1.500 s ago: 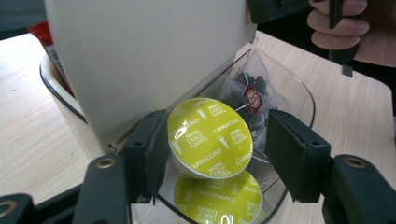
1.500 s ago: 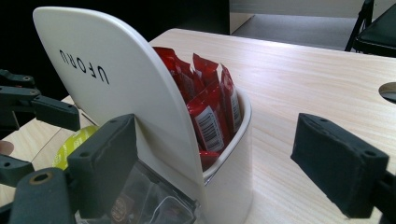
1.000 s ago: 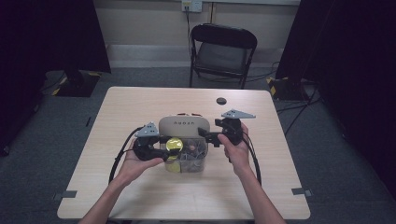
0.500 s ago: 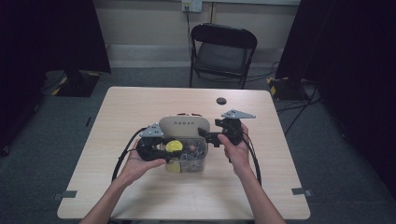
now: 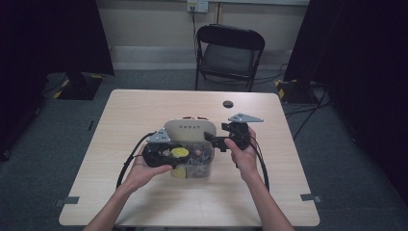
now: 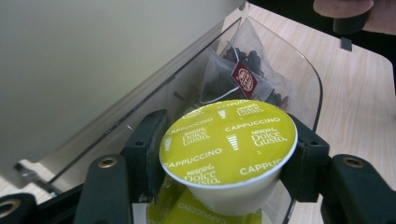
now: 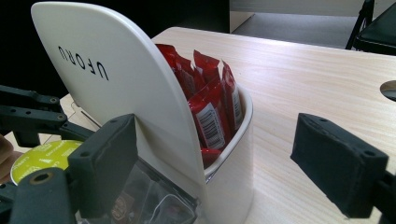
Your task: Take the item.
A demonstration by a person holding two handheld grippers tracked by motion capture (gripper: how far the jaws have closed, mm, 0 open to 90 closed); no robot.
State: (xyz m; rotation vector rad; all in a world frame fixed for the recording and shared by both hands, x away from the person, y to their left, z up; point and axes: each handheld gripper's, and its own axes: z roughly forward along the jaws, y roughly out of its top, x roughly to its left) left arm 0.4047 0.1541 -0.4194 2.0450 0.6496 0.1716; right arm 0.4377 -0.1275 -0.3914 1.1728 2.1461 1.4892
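Note:
A white organiser box (image 5: 188, 129) with an upright lid marked with letters stands mid-table, with a clear front compartment (image 5: 197, 166). My left gripper (image 6: 229, 149) is shut on a yellow-green cappuccino capsule (image 6: 229, 140) just over that clear compartment (image 6: 299, 74). Its jaws have just been closing, with the capsule between them. In the high view the capsule (image 5: 180, 153) sits at the box's left front. My right gripper (image 7: 224, 163) is open at the box's right side: one jaw is in front of the white lid (image 7: 121, 79), the other stands apart on the far side of the box.
Red sachets (image 7: 210, 107) fill the white rear compartment. A pyramid tea bag (image 6: 243, 74) and another yellow capsule (image 6: 187, 210) lie in the clear part. A small black disc (image 5: 227, 104) lies farther back on the table (image 5: 144, 106). A folding chair (image 5: 230, 53) stands behind.
Both hands keep their place. The yellow capsule stays between the left jaws over the clear compartment.

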